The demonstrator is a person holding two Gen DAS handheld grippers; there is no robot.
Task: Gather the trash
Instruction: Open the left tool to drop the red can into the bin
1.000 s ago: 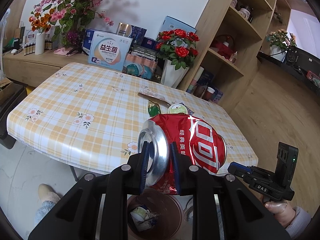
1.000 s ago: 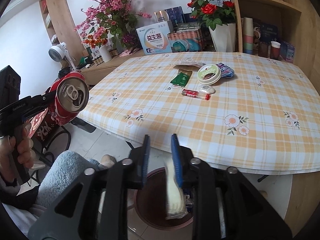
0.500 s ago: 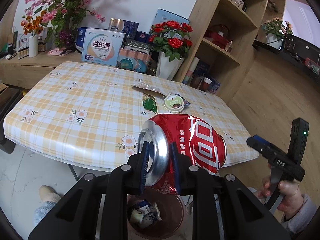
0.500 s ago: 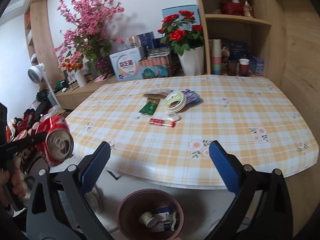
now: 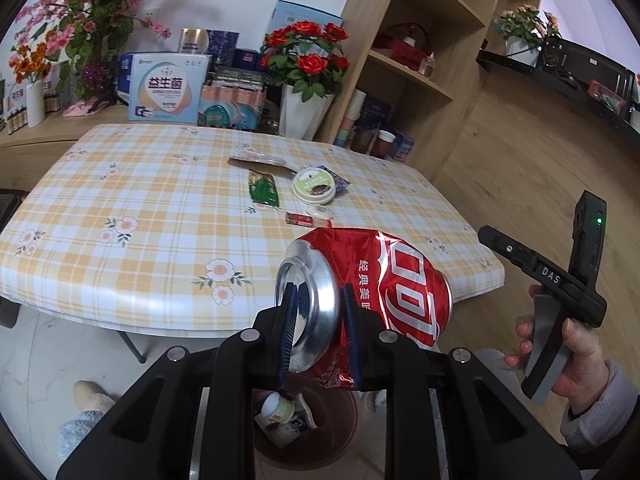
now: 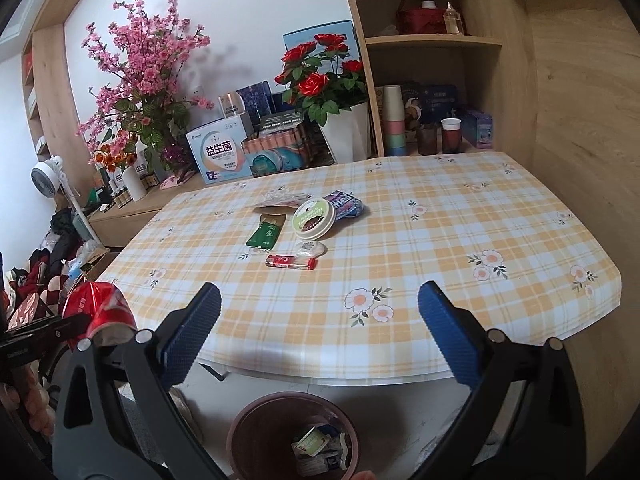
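My left claw point(image 5: 318, 322), just easing apart, pinches the crushed red can point(image 5: 372, 292) above the bin point(image 6: 296, 436), while my right claw point(image 6: 318, 338) gapes wide, empty.

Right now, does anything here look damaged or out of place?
Yes. The red can in the left tongs is crumpled, its side dented and creased, gripped by its rim above the bin. Wrappers and a lid lie scattered mid-table.
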